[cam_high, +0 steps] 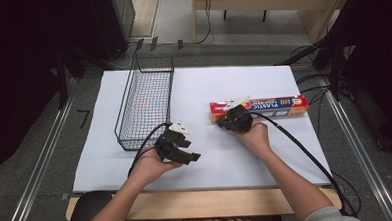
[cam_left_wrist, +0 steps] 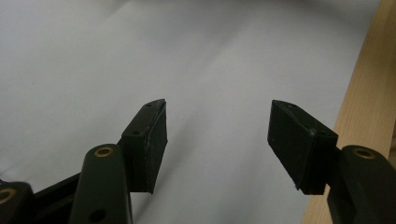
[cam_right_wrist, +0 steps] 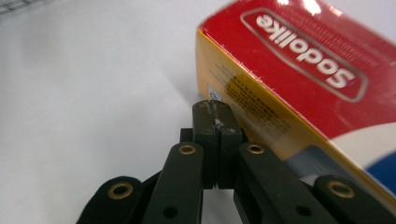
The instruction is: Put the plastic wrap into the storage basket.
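At about three o'clock on the white-covered desk (cam_high: 266, 152) lies a long red and yellow box (cam_high: 269, 107), flat, its length running left to right. Right hand-held gripper (cam_high: 233, 120) sits at the box's left end with its jaws pressed together, nothing between them; in the right gripper view the tips are just beside the yellow side of the box. Left hand-held gripper (cam_high: 188, 150), near six o'clock, has its jaws spread over bare desk. A wire basket (cam_high: 146, 100) stands at ten o'clock.

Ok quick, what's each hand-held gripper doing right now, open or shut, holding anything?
Left hand-held gripper: open, nothing between its jaws.
Right hand-held gripper: shut, empty, beside the plastic wrap box.
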The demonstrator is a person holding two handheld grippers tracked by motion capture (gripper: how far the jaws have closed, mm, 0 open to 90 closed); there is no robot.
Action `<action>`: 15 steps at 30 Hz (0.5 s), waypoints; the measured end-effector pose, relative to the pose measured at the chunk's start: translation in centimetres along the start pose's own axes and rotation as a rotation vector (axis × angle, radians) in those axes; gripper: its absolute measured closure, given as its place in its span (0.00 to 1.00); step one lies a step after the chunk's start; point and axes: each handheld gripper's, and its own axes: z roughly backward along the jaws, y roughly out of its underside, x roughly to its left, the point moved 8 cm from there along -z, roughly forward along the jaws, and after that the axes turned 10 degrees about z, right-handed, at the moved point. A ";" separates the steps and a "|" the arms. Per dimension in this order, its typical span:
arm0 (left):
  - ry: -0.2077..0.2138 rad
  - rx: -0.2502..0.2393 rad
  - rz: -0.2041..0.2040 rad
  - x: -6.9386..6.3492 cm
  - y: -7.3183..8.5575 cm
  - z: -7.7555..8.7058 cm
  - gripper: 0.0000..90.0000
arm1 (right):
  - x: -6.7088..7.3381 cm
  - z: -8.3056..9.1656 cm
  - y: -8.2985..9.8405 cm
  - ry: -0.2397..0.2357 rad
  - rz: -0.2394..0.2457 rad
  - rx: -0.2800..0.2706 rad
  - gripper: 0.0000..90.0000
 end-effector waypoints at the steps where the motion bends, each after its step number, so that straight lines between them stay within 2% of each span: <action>1: 0.001 0.000 0.000 0.0 0.0 0.0 0.43 | 0.0 0.5 -0.1 -0.010 0.008 -0.004 1.00; 5: 0.003 -0.004 0.001 0.0 0.0 0.2 0.43 | -0.6 3.2 -0.9 -0.047 0.044 -0.032 1.00; 10: -0.001 -0.010 0.008 -0.1 0.0 0.3 0.43 | -2.4 6.9 -1.1 -0.075 0.113 -0.037 0.92; 12: -0.001 -0.012 0.008 0.0 0.1 0.3 0.43 | -3.4 8.3 -0.9 -0.061 0.150 -0.033 0.86; 15: -0.002 -0.014 0.010 0.1 0.2 0.5 0.43 | -5.2 9.6 0.0 -0.072 0.151 0.015 0.72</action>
